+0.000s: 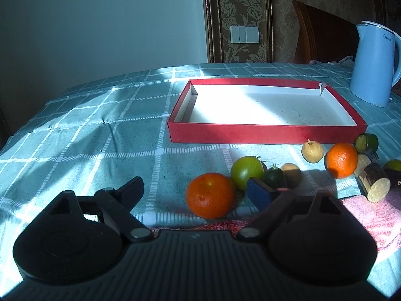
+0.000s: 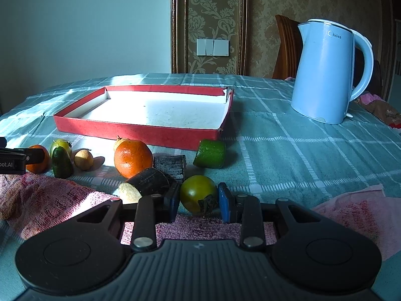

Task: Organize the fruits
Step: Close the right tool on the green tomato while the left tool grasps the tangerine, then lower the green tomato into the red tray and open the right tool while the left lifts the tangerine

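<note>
Two tongs: right tongs (image 2: 199, 202) clamp green tomato (image 2: 198, 197); left tongs (image 1: 198, 193) spread around orange (image 1: 210, 195). Lift straight, lower gently into red tray (image 2: 140, 131).

We are in a home dining room: a table under a teal checked tablecloth (image 2: 288, 135), a pale blue plastic electric kettle (image 2: 325, 72) at two o'clock, a brown wooden chair back (image 2: 285, 47) behind it, and gold damask wallpaper (image 2: 213, 12) with a white triple light switch (image 2: 212, 47) at twelve o'clock.
</note>
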The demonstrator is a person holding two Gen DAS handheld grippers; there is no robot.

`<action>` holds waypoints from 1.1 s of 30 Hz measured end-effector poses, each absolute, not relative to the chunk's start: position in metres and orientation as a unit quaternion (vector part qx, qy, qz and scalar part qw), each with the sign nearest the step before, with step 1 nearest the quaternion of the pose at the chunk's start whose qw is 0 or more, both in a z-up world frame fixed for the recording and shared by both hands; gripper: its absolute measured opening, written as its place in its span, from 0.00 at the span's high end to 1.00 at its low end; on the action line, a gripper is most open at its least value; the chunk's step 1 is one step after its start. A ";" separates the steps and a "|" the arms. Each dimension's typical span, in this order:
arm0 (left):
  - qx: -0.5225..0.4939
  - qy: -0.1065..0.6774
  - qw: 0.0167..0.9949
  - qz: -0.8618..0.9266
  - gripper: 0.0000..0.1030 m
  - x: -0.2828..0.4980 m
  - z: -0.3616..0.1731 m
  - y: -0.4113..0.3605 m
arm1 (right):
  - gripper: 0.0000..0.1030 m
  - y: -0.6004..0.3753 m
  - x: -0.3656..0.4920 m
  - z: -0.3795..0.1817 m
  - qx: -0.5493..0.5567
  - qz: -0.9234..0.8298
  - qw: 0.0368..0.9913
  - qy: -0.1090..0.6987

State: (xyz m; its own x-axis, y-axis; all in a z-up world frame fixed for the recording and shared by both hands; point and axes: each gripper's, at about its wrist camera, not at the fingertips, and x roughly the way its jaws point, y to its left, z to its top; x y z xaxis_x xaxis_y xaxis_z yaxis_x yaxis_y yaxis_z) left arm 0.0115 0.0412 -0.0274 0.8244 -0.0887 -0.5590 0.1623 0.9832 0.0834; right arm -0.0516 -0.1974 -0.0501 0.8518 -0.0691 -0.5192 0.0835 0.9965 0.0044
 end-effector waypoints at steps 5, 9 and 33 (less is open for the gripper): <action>0.057 0.303 0.947 -0.095 0.49 0.015 -0.038 0.042 | 0.69 -0.198 -0.051 -0.050 0.015 -0.038 0.963 0.268; 0.063 0.299 0.946 -0.105 0.59 0.015 -0.043 0.037 | 0.69 -0.198 -0.050 -0.050 0.016 -0.038 0.963 0.267; -0.021 0.295 0.952 -0.076 0.60 0.036 -0.043 0.066 | 0.69 -0.191 0.020 -0.013 -0.028 -0.043 0.973 0.223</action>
State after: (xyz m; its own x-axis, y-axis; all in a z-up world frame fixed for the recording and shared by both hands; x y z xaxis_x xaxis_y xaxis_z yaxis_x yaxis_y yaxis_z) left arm 0.0358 0.0658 -0.0429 0.8144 -0.1573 -0.5586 0.1330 0.9875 -0.0842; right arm 0.0201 -0.1913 -0.0126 0.8969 -0.0967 -0.4316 0.0713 0.9947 -0.0746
